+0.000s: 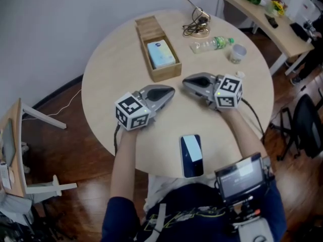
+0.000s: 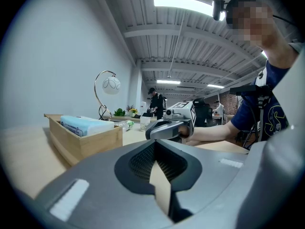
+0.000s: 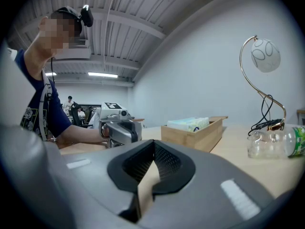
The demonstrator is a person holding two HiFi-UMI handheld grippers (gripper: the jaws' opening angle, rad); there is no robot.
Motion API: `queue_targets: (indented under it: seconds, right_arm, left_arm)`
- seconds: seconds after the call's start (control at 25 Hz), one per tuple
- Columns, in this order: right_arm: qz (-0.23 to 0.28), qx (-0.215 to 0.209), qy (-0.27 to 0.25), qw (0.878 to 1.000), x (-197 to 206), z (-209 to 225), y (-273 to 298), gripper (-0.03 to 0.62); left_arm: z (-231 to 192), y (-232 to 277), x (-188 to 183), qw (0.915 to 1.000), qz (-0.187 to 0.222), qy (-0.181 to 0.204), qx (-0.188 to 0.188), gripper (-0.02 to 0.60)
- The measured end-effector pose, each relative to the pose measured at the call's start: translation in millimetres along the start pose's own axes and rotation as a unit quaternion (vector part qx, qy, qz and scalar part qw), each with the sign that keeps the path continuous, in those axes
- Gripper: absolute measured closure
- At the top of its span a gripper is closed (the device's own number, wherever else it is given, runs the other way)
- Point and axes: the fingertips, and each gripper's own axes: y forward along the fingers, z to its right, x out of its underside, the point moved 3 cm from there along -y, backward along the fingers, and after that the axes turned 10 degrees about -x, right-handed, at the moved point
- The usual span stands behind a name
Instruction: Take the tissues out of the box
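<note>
left gripper (image 1: pixel 170 92) and right gripper (image 1: pixel 185 82) fingers closed, empty; tissues (image 1: pixel 162 54) in box (image 1: pixel 148 29); bottle (image 1: pixel 212 44), phone (image 1: pixel 192 155) nearby

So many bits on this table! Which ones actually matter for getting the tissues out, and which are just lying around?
For the job:
- tissue pack
- wooden box holding it
- left gripper and right gripper, both shut and empty, resting on the table

Just lying about:
- phone
- plastic bottle
- cup
- lamp with its cord
</note>
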Motion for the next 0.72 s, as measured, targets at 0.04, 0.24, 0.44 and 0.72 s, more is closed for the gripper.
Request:
queue_targets:
  seconds: [0.04, 0.24, 0.44, 0.72]
  right_arm:
    - [0.000, -0.001, 0.000, 1.000, 0.7, 0.4, 0.2, 0.586]
    - [-0.002, -0.001, 0.000, 1.000, 1.3, 0.0, 2.3, 0.586]
    - [-0.002, -0.002, 0.000, 1.000, 1.5, -1.3, 0.8, 0.586]
    - [-0.002, 0.000, 0.000, 1.000, 1.3, -1.0, 1.8, 0.586]
  left_arm:
    - [-0.2, 0.1, 0.8, 1.0000, 0.000, -0.001, -0.001, 0.577]
    - [0.2, -2.1, 2.7, 1.0000, 0.000, 0.000, 0.002, 0.577]
    - [2.5, -0.6, 2.5, 1.0000, 0.000, 0.000, 0.005, 0.577]
    - [1.2, -1.5, 2.9, 1.0000, 0.001, -0.001, 0.005, 0.577]
